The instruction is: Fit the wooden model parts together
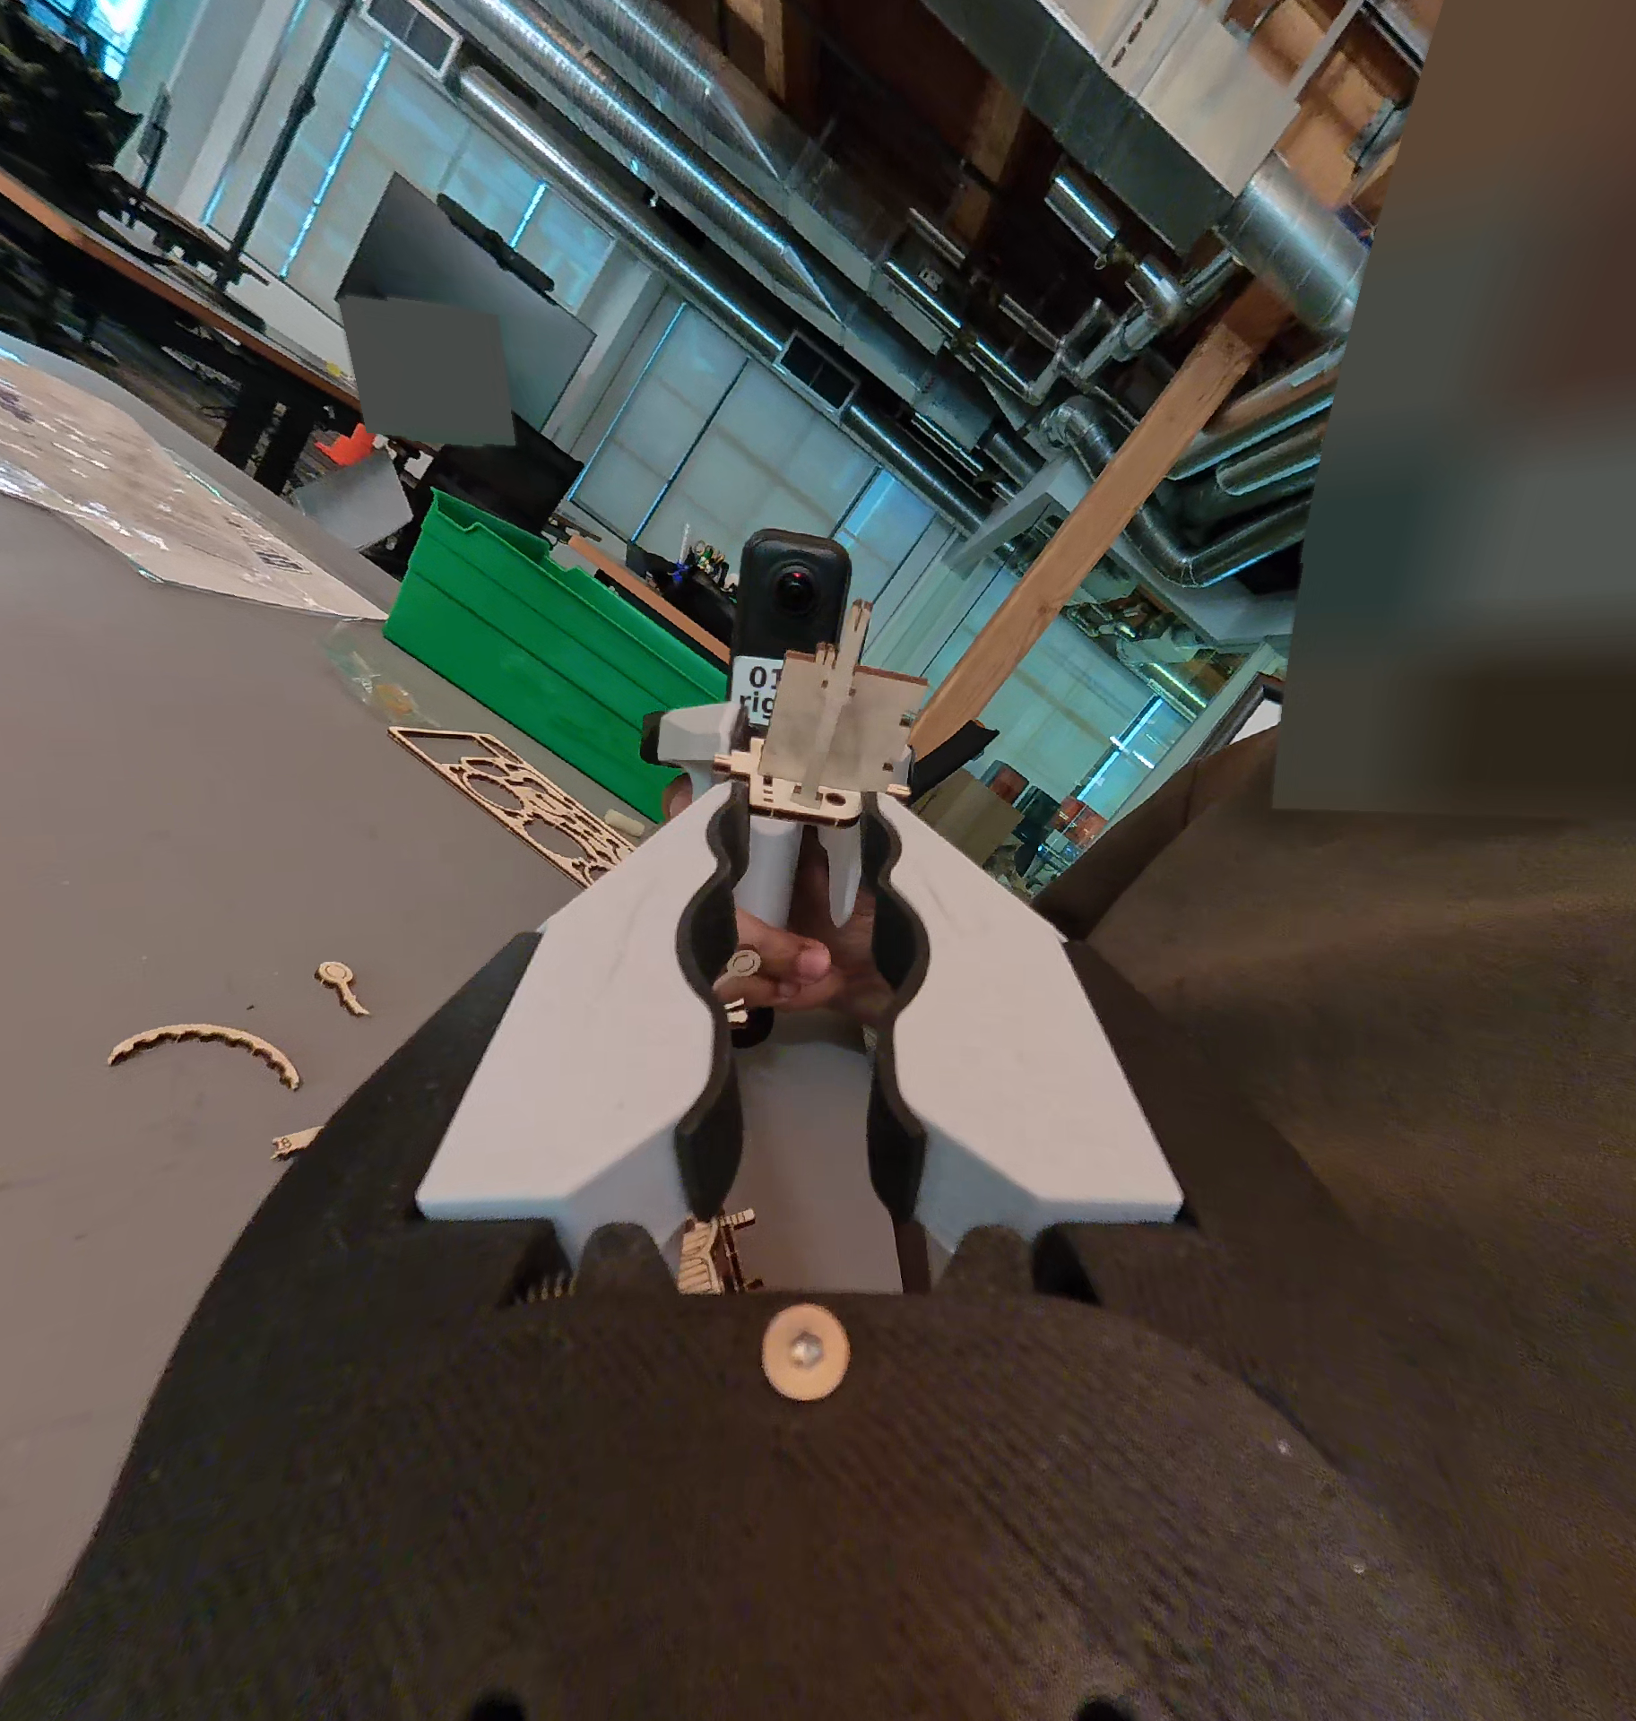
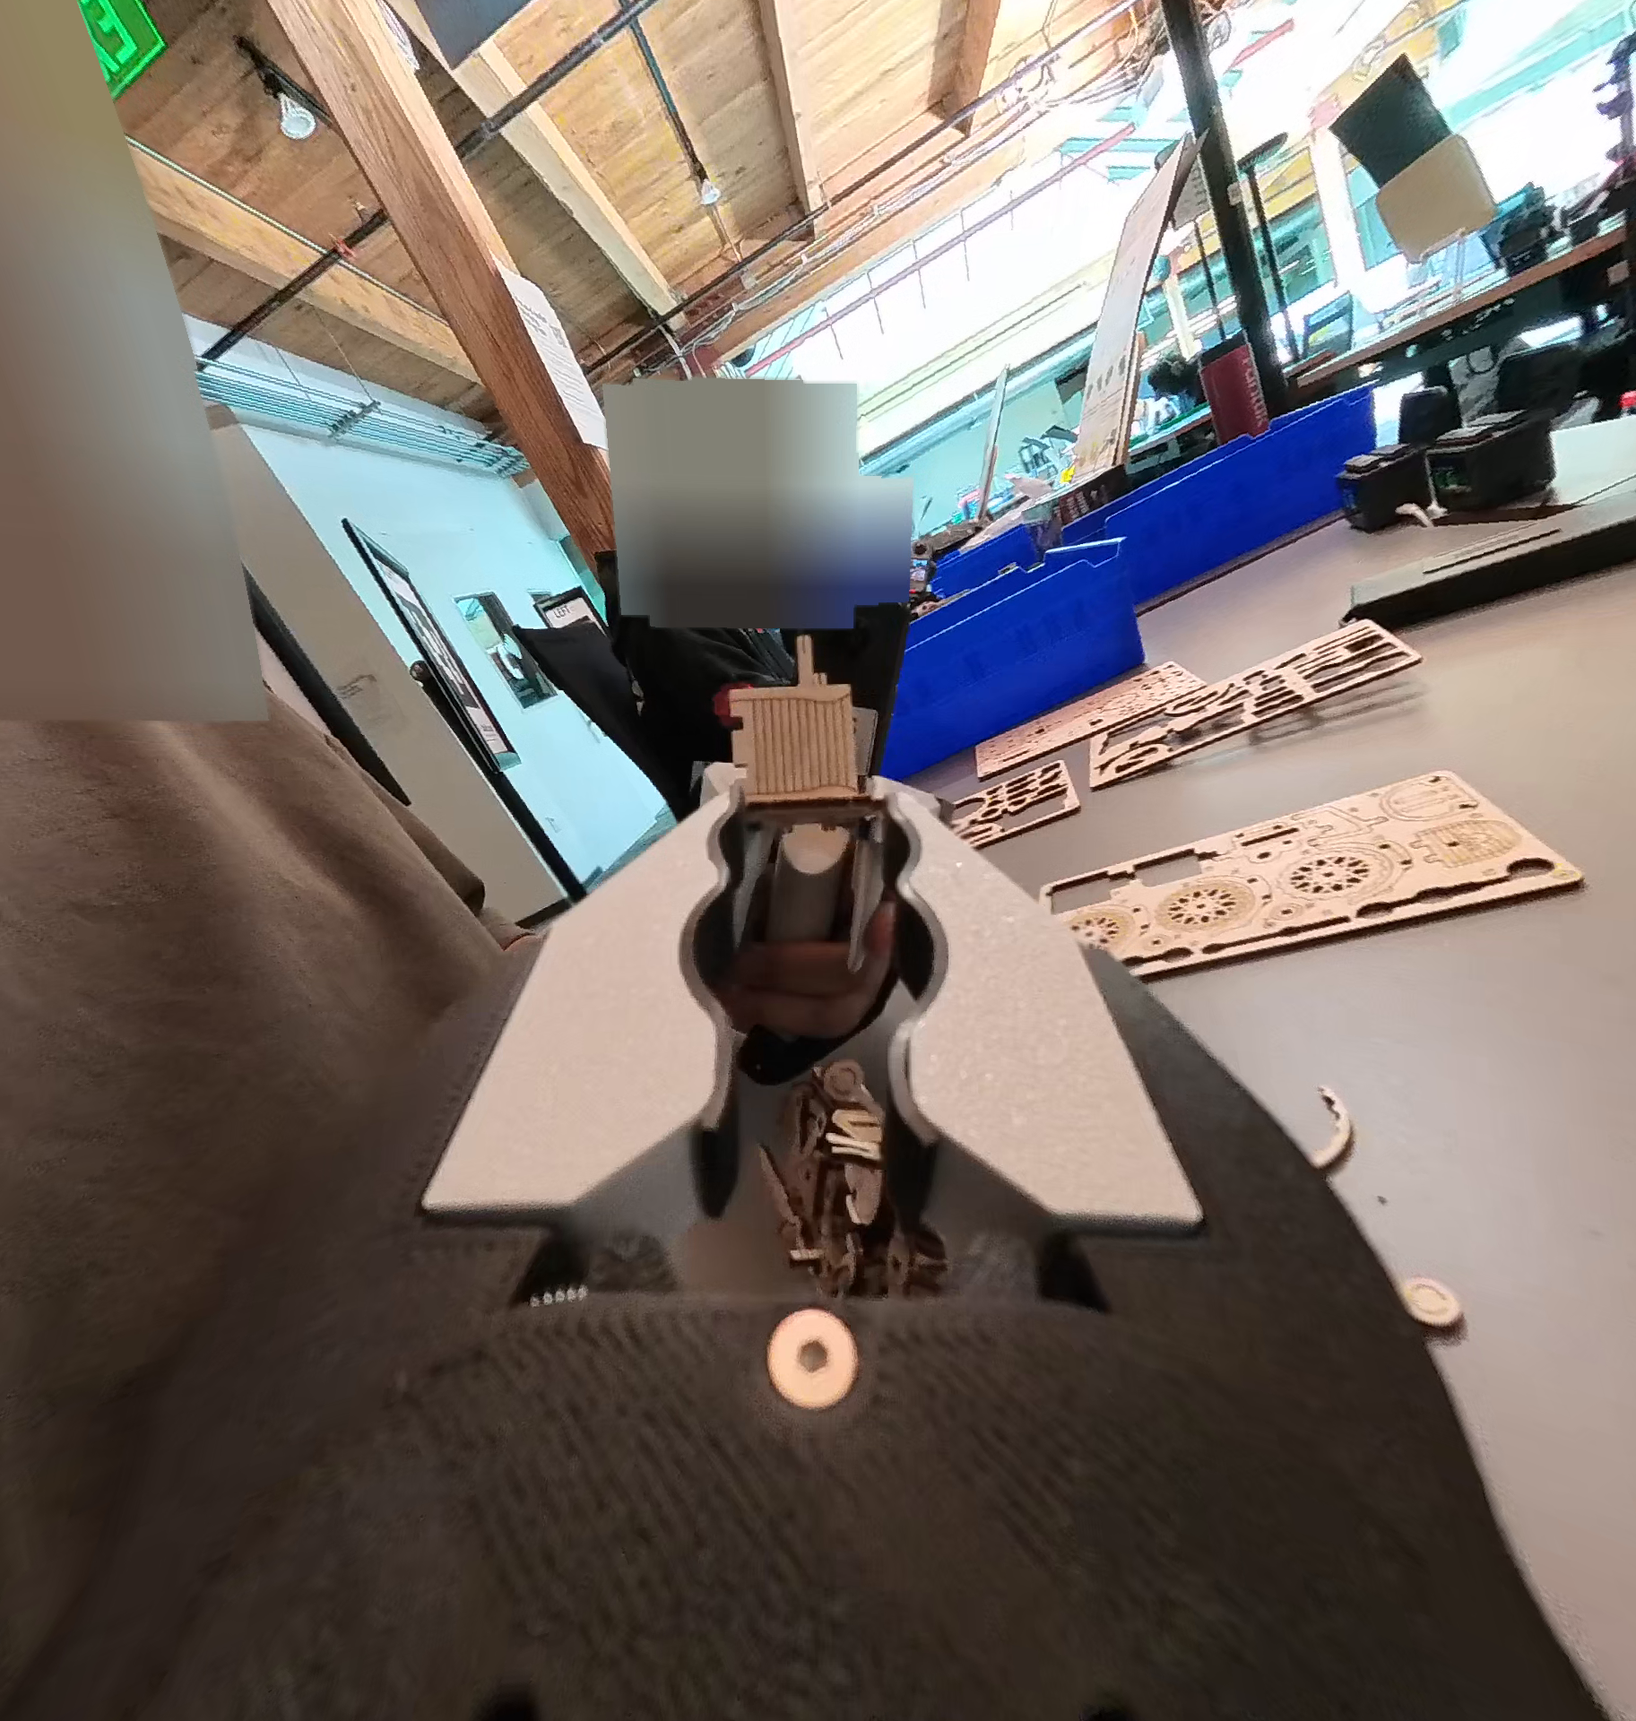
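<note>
We find both tongs raised off the grey table (image 1: 190, 745) and facing each other, sharing one small wooden assembly (image 1: 828, 736) held at their tips. The left gripper (image 1: 804, 810) pinches its flat base plate; the right gripper (image 2: 804, 810) appears pressed on the same assembly (image 2: 800, 745) below its ribbed panel, though the contact there is partly hidden. Large blurred patches cover part of each view, and a hand (image 1: 795, 968) shows only in part between the left fingers. Left of the left tongs lie a printed sheet in clear wrap (image 1: 134, 484), a cut-out wooden sheet (image 1: 525, 801), a curved toothed piece (image 1: 208, 1048) and a small key-shaped piece (image 1: 341, 984); a green bin (image 1: 534, 643) stands beyond them. Loose wooden bits (image 2: 842, 1192) lie below the right tongs, hard to make out. Right of the right tongs lie several fretted wooden sheets (image 2: 1307, 875), blue bins (image 2: 1019, 670) behind. The room has timber beams and metal ducts overhead. A white label sits on the far camera (image 1: 791, 596); we leave its writing unquoted.
</note>
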